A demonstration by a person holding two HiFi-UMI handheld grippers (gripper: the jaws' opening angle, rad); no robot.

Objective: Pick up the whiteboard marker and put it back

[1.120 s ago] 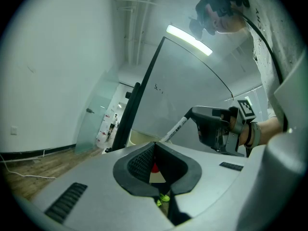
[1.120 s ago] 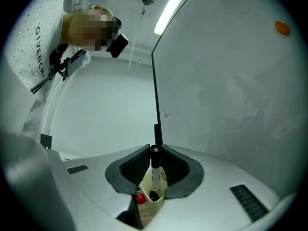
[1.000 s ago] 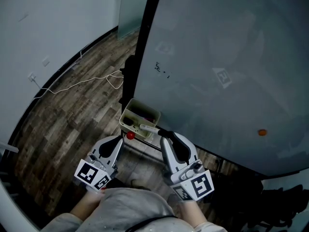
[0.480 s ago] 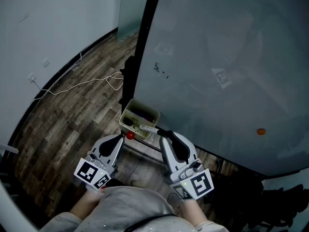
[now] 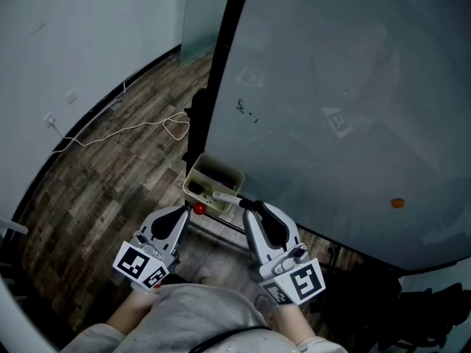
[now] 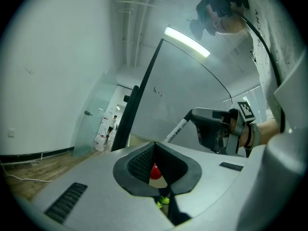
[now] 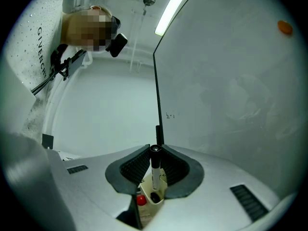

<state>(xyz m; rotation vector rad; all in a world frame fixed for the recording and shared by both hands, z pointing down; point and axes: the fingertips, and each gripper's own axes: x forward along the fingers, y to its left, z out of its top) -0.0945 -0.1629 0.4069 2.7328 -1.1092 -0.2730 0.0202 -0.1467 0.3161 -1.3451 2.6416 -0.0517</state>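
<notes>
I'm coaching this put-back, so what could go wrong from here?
The right tongs grip the whiteboard marker only near its black end, so it may swivel or slip. The small tray beneath already holds things; the marker could catch its rim and drop to the floor. The left tongs sit close and might bump it.

My right gripper (image 5: 248, 205) clamps the whiteboard marker (image 5: 225, 195), its end over the tray (image 5: 229, 169); my left gripper (image 5: 185, 213) hovers at the tray's near corner, beside a red ball (image 5: 198, 208).
</notes>
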